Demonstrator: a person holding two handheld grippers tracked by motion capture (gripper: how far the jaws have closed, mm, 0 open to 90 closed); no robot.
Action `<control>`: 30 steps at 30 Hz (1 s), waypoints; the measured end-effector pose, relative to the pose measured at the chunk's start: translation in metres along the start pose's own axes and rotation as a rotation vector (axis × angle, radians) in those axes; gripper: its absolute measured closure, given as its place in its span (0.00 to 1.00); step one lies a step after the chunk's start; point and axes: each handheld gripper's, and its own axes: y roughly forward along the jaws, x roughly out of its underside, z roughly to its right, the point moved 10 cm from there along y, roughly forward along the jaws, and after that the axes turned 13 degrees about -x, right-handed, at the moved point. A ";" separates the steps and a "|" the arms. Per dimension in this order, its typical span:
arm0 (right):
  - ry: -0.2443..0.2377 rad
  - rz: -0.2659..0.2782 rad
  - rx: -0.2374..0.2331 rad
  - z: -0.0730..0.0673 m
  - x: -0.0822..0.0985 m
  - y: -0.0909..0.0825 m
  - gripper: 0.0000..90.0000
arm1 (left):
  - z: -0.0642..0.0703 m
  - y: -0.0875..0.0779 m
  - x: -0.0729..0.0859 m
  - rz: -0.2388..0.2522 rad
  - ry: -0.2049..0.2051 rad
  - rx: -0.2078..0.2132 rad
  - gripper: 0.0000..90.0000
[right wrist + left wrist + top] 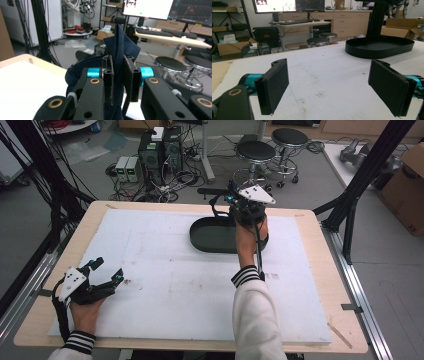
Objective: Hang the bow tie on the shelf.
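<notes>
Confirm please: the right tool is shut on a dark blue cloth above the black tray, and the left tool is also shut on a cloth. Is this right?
Not fully. The left tool is open and holds nothing; the left gripper view shows its pads wide apart over the white board. The right tool is indeed shut on the dark blue cloth, above the black tray.

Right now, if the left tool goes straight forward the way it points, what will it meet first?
Probably the black tray. The left tool is open, resting low over the white foam board, which lies bare ahead up to the tray; depth is uncertain.
</notes>
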 end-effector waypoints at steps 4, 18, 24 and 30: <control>-0.012 0.000 0.006 0.003 -0.005 0.005 0.89 | 0.000 0.000 0.000 0.000 -0.001 0.001 0.19; -0.012 -0.013 0.036 0.020 0.000 0.022 0.88 | 0.000 0.000 0.000 0.001 0.000 0.001 0.19; 0.001 -0.029 0.040 0.024 0.009 0.031 0.88 | 0.000 0.000 0.000 0.001 0.002 0.002 0.19; 0.006 -0.056 0.046 0.026 0.018 0.038 0.88 | 0.000 0.000 0.000 0.003 0.000 0.001 0.19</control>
